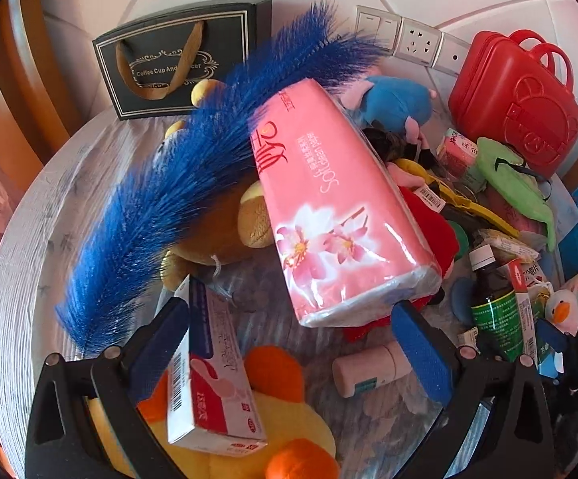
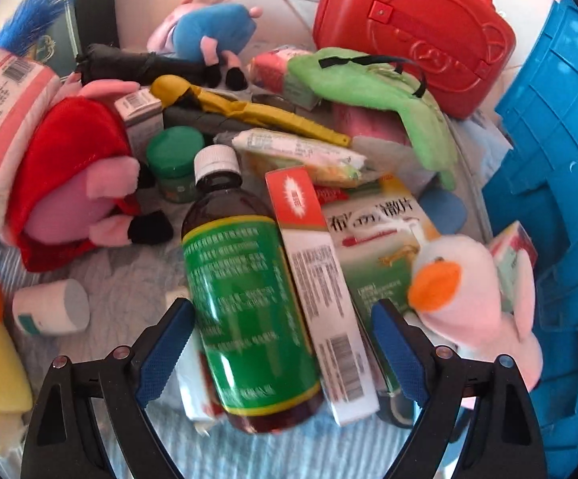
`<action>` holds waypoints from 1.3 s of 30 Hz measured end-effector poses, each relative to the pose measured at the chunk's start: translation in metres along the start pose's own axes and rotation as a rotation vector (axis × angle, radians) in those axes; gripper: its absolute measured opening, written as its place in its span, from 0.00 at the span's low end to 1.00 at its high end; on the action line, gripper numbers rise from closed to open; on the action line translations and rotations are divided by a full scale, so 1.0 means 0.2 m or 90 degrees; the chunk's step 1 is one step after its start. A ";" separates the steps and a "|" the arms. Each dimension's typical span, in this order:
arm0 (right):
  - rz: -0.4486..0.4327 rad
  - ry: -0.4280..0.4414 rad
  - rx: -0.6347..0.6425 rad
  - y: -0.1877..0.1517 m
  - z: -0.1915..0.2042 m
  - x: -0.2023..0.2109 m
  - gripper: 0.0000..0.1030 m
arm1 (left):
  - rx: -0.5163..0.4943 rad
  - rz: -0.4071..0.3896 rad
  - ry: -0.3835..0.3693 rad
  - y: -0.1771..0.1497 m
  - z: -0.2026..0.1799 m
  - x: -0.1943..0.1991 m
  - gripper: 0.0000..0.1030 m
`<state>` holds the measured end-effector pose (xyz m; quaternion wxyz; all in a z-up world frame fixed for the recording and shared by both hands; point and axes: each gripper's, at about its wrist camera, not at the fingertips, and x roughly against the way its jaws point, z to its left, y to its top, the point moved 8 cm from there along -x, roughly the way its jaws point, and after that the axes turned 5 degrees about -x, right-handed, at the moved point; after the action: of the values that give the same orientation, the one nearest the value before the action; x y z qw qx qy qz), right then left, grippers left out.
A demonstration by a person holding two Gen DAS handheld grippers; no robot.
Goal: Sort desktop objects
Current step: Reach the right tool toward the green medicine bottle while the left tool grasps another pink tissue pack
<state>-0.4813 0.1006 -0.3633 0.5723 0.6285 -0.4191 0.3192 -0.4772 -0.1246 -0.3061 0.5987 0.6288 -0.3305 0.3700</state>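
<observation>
A cluttered round table (image 1: 17, 239) holds the objects. My left gripper (image 1: 290, 347) is open low over it. A red-and-white carton (image 1: 213, 383) leans against its left pad, on a yellow-and-orange plush (image 1: 289, 411). The near end of a pink tissue pack (image 1: 328, 215) lies just ahead of the fingers. My right gripper (image 2: 281, 351) stands open astride a brown bottle with a green label (image 2: 245, 303) and a narrow red-and-white box (image 2: 320, 299). Both lie on the table, and the pads sit close beside them without a visible squeeze.
A blue feather (image 1: 177, 183), a brown plush (image 1: 217, 235), a black gift bag (image 1: 177, 60), a red case (image 2: 416, 28) and a blue crate (image 2: 552, 199) ring the pile. A white duck plush (image 2: 472, 283), a pink pig plush (image 2: 73, 183) and a small white jar (image 2: 49, 307) flank the bottle.
</observation>
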 end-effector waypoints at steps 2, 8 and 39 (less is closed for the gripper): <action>0.009 0.006 -0.005 0.02 0.01 -0.02 0.88 | 0.003 0.002 0.000 0.01 -0.01 -0.01 1.00; 0.024 0.006 -0.003 0.04 0.03 -0.04 0.88 | 0.027 0.022 -0.019 0.04 -0.02 -0.04 1.00; 0.017 0.012 -0.040 0.01 -0.02 -0.05 0.92 | 0.125 0.092 -0.011 0.22 0.00 -0.17 0.89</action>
<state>-0.4871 0.1057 -0.3699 0.5916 0.6014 -0.4317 0.3194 -0.5325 -0.1279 -0.3132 0.5031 0.6622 -0.3423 0.4372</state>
